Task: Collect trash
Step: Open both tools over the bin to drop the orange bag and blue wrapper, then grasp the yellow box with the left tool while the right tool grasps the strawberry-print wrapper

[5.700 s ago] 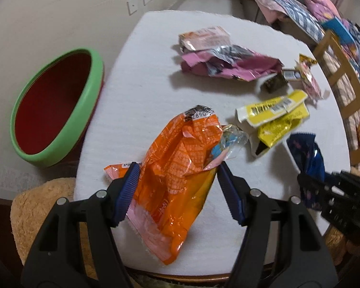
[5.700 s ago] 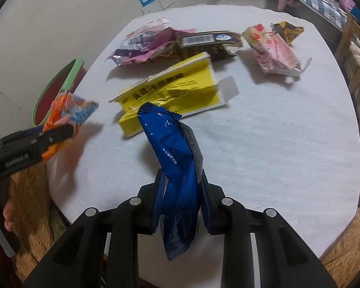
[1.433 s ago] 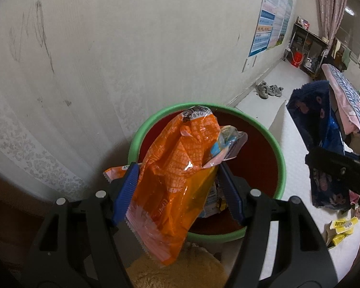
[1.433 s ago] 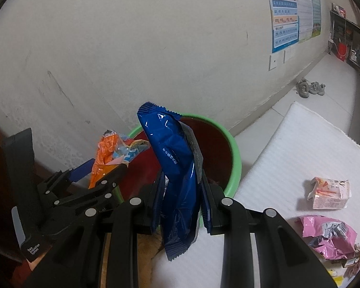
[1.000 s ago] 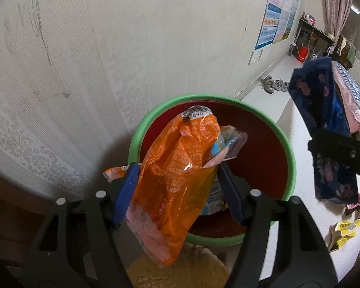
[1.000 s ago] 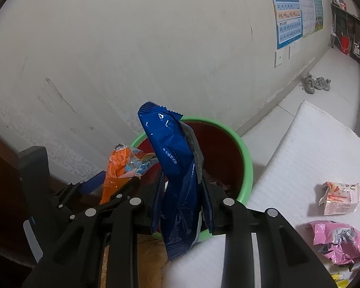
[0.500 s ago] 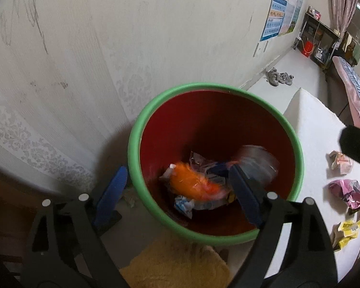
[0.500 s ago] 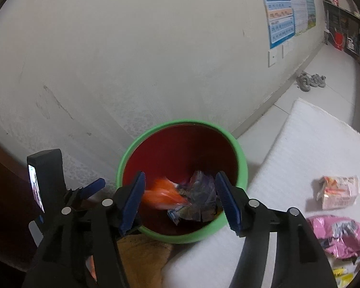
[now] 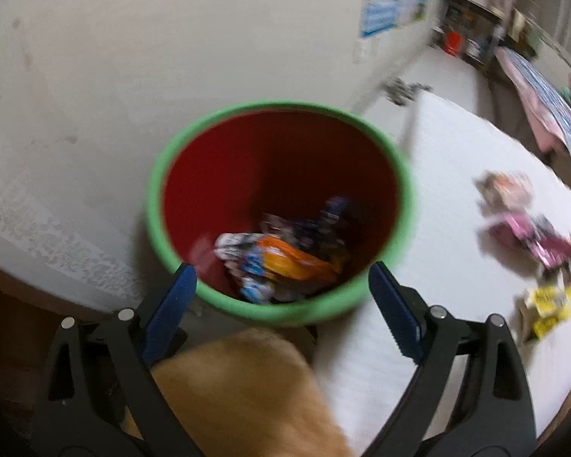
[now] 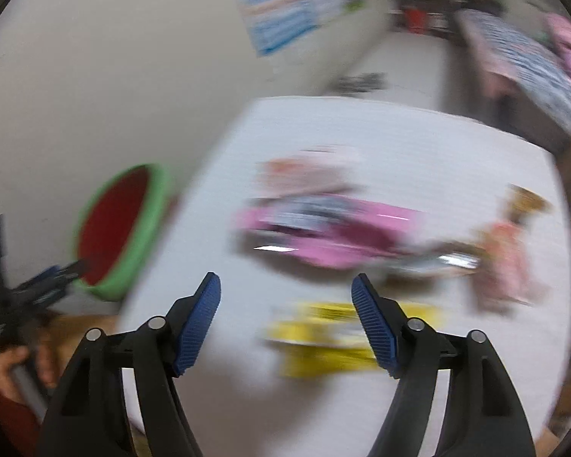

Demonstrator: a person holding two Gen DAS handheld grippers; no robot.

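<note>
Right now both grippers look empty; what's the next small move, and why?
Probably bring the right gripper down onto the yellow wrapper just ahead of it. Its jaws are opening with nothing between them, the orange wrapper already lies in the bin, and litter remains on the table.

Green-rimmed red bin (image 9: 154, 205), orange wrapper (image 9: 289, 261), pink wrapper (image 10: 338, 236), yellow box (image 10: 323, 339), white table (image 10: 418, 141)

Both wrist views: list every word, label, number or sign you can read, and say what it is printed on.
None can be read; both views are motion-blurred.
Wall poster: blue rows of print, too blurred.
Yellow box on the table: dark marks, smeared.
Orange wrapper in the green-rimmed bin: print unreadable.
Pink wrapper: nothing legible.
</note>
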